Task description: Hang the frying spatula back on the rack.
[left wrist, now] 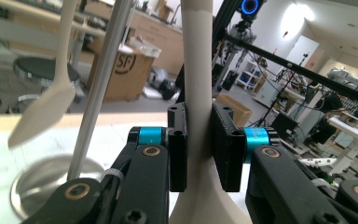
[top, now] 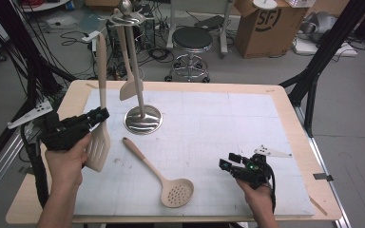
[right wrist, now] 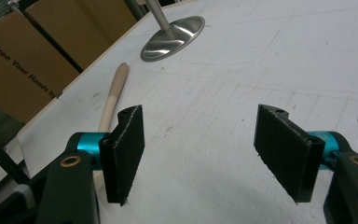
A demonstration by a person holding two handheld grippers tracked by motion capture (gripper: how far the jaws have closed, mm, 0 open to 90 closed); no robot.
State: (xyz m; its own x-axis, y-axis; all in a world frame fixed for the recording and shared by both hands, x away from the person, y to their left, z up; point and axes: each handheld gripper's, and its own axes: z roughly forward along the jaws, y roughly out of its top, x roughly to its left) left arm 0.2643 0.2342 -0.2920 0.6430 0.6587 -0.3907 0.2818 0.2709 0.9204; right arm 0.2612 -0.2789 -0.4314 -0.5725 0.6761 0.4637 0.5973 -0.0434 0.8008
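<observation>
Beige slotted spatula (top: 100, 137) upright, beside the stand (top: 142, 118).

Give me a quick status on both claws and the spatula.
Left claw shut on slotted spatula, held upright beside rack pole. Right claw open, idle. Skimmer flat on mat, clear.

My high camera sits above my side of the table (top: 285, 102), facing twelve o'clock and down. My left gripper's camera looks level, close along its jaws, with the rack's steel base (left wrist: 42, 184) at eight o'clock. My right gripper's camera tilts down, sharing that base (right wrist: 172, 37) at eleven o'clock.
</observation>
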